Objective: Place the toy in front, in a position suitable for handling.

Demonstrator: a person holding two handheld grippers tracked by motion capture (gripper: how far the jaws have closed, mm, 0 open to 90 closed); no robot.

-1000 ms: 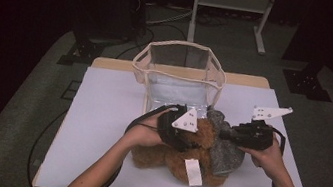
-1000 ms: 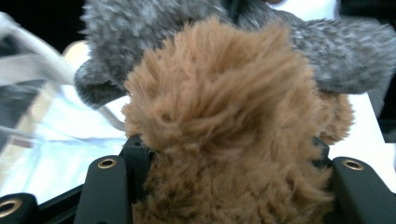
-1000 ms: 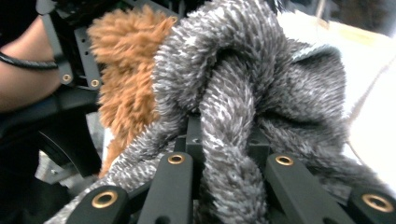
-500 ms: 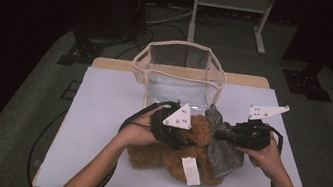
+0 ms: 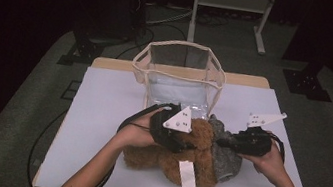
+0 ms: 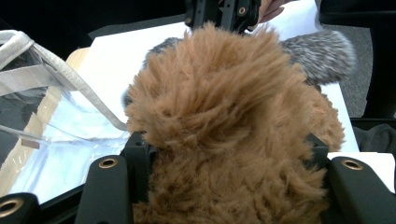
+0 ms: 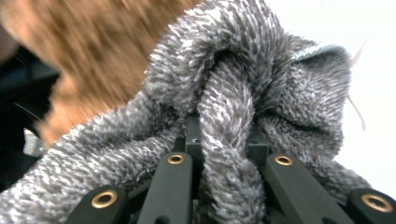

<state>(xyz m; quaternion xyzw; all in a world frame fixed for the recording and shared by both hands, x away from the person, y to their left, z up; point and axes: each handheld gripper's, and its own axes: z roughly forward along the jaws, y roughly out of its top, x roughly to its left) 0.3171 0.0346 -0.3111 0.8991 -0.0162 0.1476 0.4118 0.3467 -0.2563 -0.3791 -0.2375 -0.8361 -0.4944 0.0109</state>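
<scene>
A brown plush bear (image 5: pixel 149 157) with a white tag (image 5: pixel 187 175) lies on the white table (image 5: pixel 100 113), and a grey fleecy garment (image 5: pixel 228 160) is on its right side. My left gripper (image 5: pixel 186 140) is shut on the bear's fur. In the left gripper view the brown fur (image 6: pixel 224 116) bulges between the jaws of the left gripper (image 6: pixel 229 186). My right gripper (image 5: pixel 223 143) comes in from the right and is shut on the grey garment. Up close, a fold of grey cloth (image 7: pixel 224 116) is pinched in the right gripper (image 7: pixel 225 161).
A clear bag with cream trim (image 5: pixel 141 64) stands open just behind the bear, its wall (image 6: pixel 51 116) close on the left in the left gripper view. A metal stand (image 5: pixel 232 2) and cables lie on the floor beyond the table.
The left gripper has edged slightly left with the bear's fur in it. The right gripper stays put on the grey garment.
</scene>
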